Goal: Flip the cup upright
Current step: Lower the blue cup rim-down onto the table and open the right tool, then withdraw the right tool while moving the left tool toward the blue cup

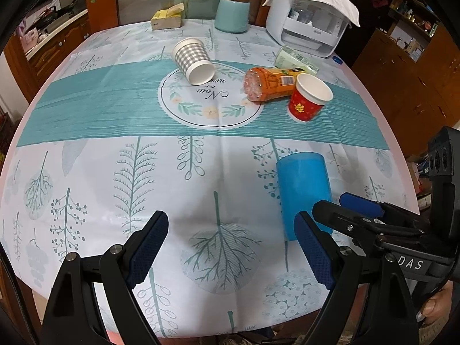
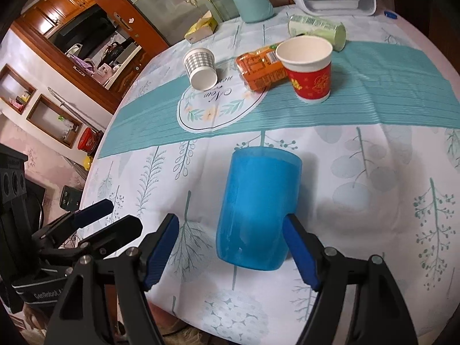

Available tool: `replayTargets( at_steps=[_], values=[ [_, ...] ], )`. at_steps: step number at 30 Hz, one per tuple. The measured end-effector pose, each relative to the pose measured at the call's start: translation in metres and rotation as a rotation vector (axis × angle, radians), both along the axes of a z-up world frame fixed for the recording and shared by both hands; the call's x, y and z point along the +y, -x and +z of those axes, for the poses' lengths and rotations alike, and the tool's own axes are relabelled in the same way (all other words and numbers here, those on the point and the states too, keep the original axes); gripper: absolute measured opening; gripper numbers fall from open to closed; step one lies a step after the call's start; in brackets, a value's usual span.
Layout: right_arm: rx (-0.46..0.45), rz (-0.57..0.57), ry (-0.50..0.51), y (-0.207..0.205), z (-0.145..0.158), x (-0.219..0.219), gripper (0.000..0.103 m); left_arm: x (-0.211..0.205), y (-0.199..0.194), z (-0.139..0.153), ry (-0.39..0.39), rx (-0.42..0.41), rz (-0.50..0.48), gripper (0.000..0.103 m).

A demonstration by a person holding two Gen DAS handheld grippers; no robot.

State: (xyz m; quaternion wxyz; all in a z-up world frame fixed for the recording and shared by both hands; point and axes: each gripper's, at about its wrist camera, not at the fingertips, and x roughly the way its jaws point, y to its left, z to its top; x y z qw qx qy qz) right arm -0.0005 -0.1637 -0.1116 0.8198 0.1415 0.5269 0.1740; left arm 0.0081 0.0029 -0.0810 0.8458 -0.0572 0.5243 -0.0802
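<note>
A blue plastic cup (image 2: 257, 210) stands on the table near the front edge; whether its mouth faces up or down I cannot tell. It also shows in the left wrist view (image 1: 304, 189). My right gripper (image 2: 231, 247) is open, with its jaws on either side of the cup's near end and not touching it. My left gripper (image 1: 233, 247) is open and empty above the tablecloth, to the left of the blue cup. A grey checked paper cup (image 1: 194, 60) lies on its side at mid-table. A red paper cup (image 1: 309, 97) stands upright.
An orange bottle (image 1: 268, 83) and a pale green bottle (image 1: 296, 60) lie behind the red cup. At the table's far edge stand a teal canister (image 1: 231, 14), a yellow tissue box (image 1: 166, 17) and a white appliance (image 1: 310, 20). The right gripper's body shows in the left wrist view (image 1: 373, 218).
</note>
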Motion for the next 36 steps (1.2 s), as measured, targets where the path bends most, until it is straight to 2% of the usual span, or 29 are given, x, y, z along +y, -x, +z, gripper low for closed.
replayTargets(
  at_steps=[16, 28, 36],
  values=[
    [-0.179, -0.019, 0.127, 0.032, 0.041, -0.024, 0.075, -0.025, 0.006, 0.018, 0.003, -0.021, -0.053, 0.088],
    [-0.295, -0.029, 0.145, 0.056, 0.067, -0.04, 0.075, -0.046, 0.016, 0.034, -0.014, -0.094, -0.065, 0.088],
    [-0.347, -0.04, 0.17, 0.063, 0.071, -0.044, 0.075, -0.055, 0.018, 0.035, -0.029, -0.113, -0.048, 0.088]
  ],
)
